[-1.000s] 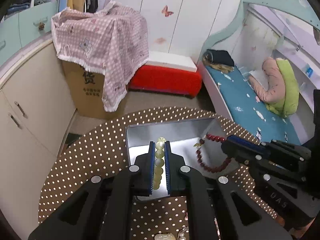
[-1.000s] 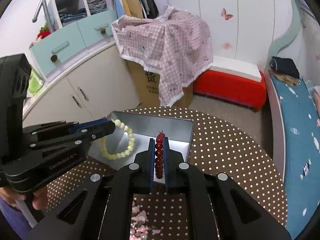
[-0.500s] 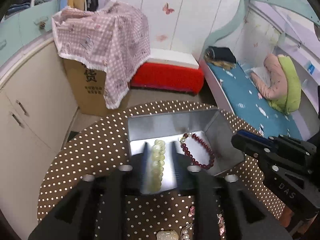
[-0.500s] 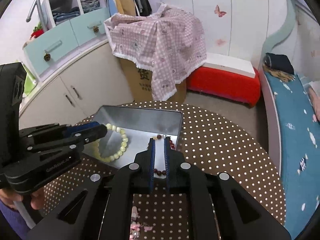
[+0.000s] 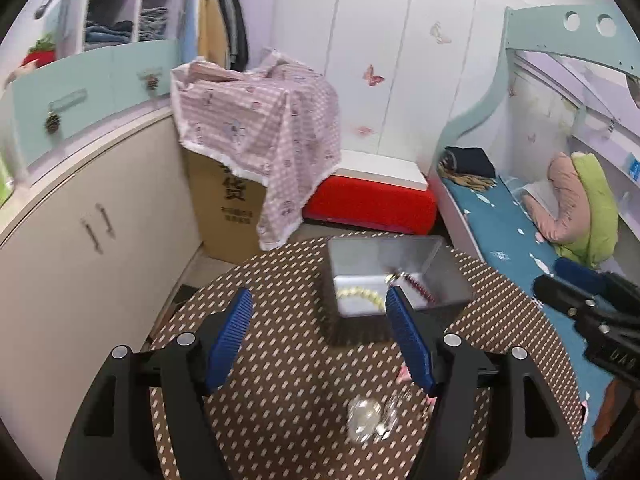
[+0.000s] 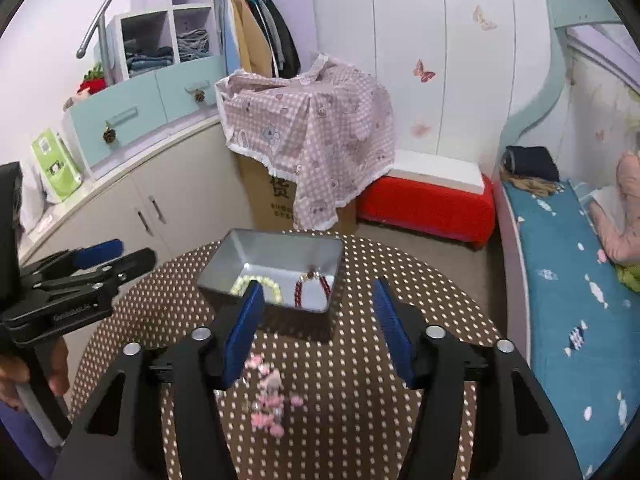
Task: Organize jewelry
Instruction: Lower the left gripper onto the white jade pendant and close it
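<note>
A grey metal tin [image 5: 384,242] [image 6: 280,237] stands on the round polka-dot table [image 5: 280,292]. Inside it lie a pale yellow bead bracelet [image 5: 360,294] [image 6: 248,282] and a dark red bead bracelet [image 5: 420,286] [image 6: 312,286]. My left gripper [image 5: 319,296] hovers on the near side of the tin, its jaws opening with nothing between them. My right gripper [image 6: 318,287] also hangs short of the tin, jaws opening and empty. On the table below the grippers lie a clear pearl piece [image 5: 368,420] and pink jewelry [image 6: 272,400].
A cardboard box under a pink checked cloth [image 5: 256,128] and a red bench [image 5: 372,200] stand beyond the table. A cream cabinet [image 5: 80,220] runs along the left, and a bed [image 6: 560,280] lies on the right. A person's hand [image 6: 60,364] holds the left gripper's handle.
Both grippers let go of their bracelets, which now lie in the tin. Both have opened wide and pulled back and up from the tin.
</note>
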Tool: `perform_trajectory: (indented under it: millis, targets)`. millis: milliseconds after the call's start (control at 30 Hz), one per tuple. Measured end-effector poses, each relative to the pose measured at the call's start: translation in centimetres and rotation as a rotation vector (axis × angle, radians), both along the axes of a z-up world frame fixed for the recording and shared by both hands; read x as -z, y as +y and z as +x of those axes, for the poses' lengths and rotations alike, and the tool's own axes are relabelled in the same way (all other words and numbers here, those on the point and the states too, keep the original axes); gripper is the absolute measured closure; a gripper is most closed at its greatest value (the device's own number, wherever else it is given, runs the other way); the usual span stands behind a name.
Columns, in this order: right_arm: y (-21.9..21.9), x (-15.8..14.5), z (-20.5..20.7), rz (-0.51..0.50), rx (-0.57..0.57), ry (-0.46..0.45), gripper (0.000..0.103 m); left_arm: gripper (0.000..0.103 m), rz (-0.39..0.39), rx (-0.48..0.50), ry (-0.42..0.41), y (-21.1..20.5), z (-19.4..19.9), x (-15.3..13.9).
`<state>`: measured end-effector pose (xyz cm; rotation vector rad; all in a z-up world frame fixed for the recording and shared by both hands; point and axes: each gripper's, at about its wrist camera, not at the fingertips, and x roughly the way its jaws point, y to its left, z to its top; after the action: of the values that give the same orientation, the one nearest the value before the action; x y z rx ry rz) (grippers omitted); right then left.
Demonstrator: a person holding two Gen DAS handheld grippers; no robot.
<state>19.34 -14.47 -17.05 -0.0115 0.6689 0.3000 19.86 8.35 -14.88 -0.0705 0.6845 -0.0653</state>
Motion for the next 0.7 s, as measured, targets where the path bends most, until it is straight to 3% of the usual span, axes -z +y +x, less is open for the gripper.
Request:
perform_trajectory:
  millis: [333,467,700]
  targets:
    - [-0.5,4.3,-3.4,-0.022,0.004,0.083,0.041,0.036,-0.008,-0.019,0.093,0.7,-3.9,5.1]
    - [-0.5,6.1,-3.7,-0.019,0.006,0.121,0.041,0.036,-0.015,-0.004,0.134,0.3,-3.9,6.9]
    - [-0.1,8.6,-3.7,-0.025,-0.007,0.171,0.041,0.036,0.040,0.016,0.160,-1.0,-3.2,8.7]
